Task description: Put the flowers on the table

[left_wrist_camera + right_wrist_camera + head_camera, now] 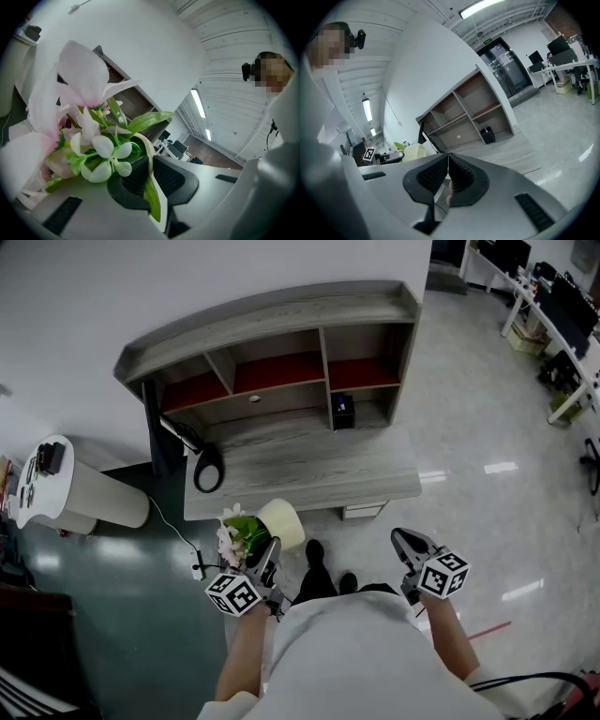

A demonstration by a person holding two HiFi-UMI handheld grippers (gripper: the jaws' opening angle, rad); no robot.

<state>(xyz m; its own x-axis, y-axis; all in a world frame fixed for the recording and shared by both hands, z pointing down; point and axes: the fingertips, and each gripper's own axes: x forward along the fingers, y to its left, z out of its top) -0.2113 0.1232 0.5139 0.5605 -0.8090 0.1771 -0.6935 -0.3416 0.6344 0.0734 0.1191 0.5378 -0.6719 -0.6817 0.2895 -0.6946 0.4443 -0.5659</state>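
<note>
Left gripper (269,557) (150,165): jaws clamped on the pot (284,521) rim. Left gripper view shows the cream rim strip (149,151) and one green leaf squeezed between the pads.
Right gripper (406,541) (447,172): jaws pressed together, pads touching at the tips, nothing between them. It is over the floor at 5 o'clock from the table (309,460) (525,150) centre.
Flowers (238,532) (93,140): pink and white blooms with green leaves, in the pot. The pot is tilted, blooms toward 9 o'clock in the head view.
Flowers position: held in the air at the table's front edge, 7 o'clock from its centre. Cannot tell if they are over the top or just off it.
Table: grey wood top.
Shelf (281,334): sits along the table's 12 o'clock side.
Box (343,412): black, in a lower shelf bay at 1 o'clock.
Ring (208,470): black, on the top at 9 o'clock.
</note>
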